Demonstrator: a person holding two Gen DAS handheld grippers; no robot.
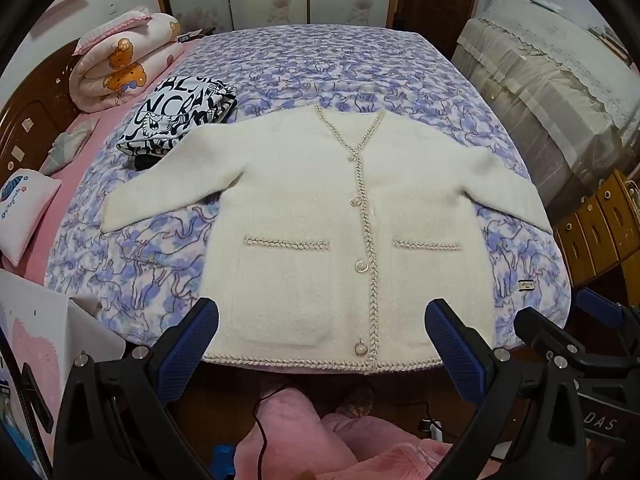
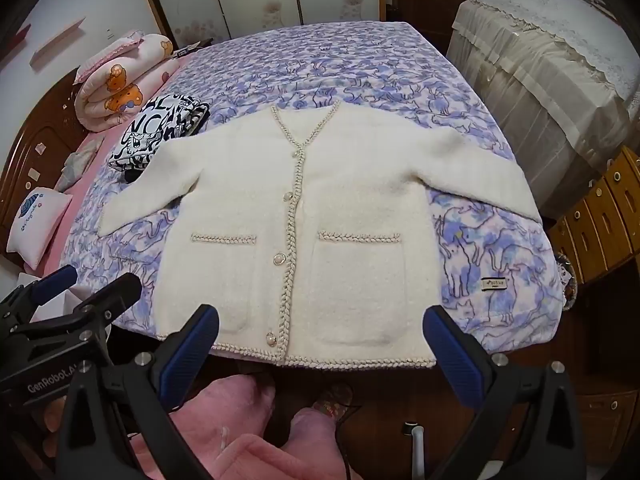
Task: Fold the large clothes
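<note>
A cream fleece cardigan with braided trim, pearl buttons and two front pockets lies flat, face up, on the bed, sleeves spread out to both sides and hem at the near edge. My left gripper hovers above the hem with its blue-padded fingers wide apart, open and holding nothing. My right gripper hangs likewise over the hem, open and empty. In the left wrist view the right gripper shows at the right edge. In the right wrist view the left gripper shows at the left edge.
The bed carries a purple cat-print blanket. A folded black-and-white garment lies by the left sleeve. A rolled pink quilt and a pillow sit at the left. A covered cabinet stands right. The person's pink trouser legs are below.
</note>
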